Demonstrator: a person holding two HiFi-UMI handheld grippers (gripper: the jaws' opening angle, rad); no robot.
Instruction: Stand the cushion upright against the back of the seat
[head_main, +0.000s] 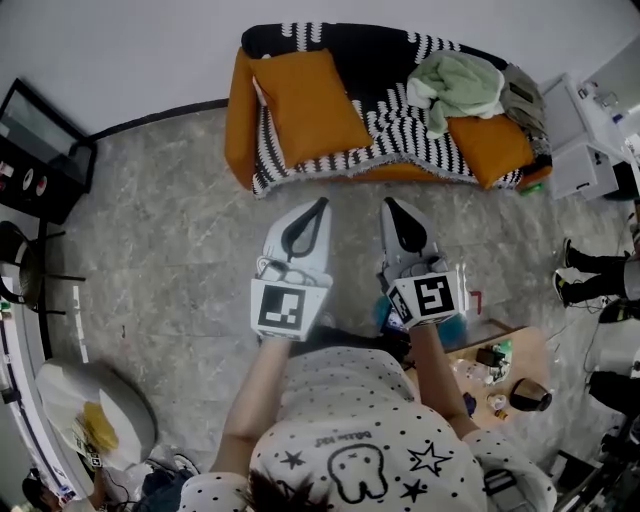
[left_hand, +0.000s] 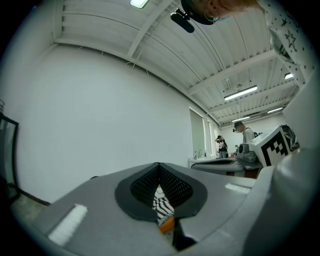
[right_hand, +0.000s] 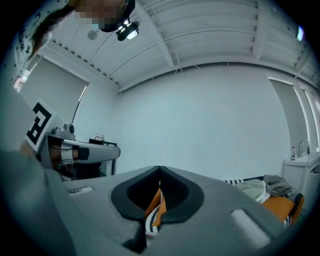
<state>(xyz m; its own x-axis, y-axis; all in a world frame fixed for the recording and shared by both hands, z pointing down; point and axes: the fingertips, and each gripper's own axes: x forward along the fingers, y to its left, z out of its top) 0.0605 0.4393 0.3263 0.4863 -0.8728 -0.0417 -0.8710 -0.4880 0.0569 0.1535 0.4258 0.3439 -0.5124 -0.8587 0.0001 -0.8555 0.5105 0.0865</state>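
An orange cushion (head_main: 310, 105) lies flat and tilted on the left part of the sofa seat (head_main: 400, 150), on a black-and-white striped blanket (head_main: 390, 75). A second orange cushion (head_main: 490, 145) lies at the right end, under a pale green cloth (head_main: 458, 88). My left gripper (head_main: 322, 203) and right gripper (head_main: 388, 203) hang side by side over the floor just short of the sofa's front edge. Both are shut and hold nothing. Each gripper view shows only a sliver of stripes and orange through the closed jaws of the left gripper (left_hand: 159, 167) and right gripper (right_hand: 160, 172).
A black cabinet (head_main: 40, 150) stands at the left and white equipment (head_main: 590, 130) at the right. A low wooden table (head_main: 500, 365) with small items is at the lower right, and a white beanbag (head_main: 90, 410) at the lower left. People's legs (head_main: 590, 270) show at the right edge.
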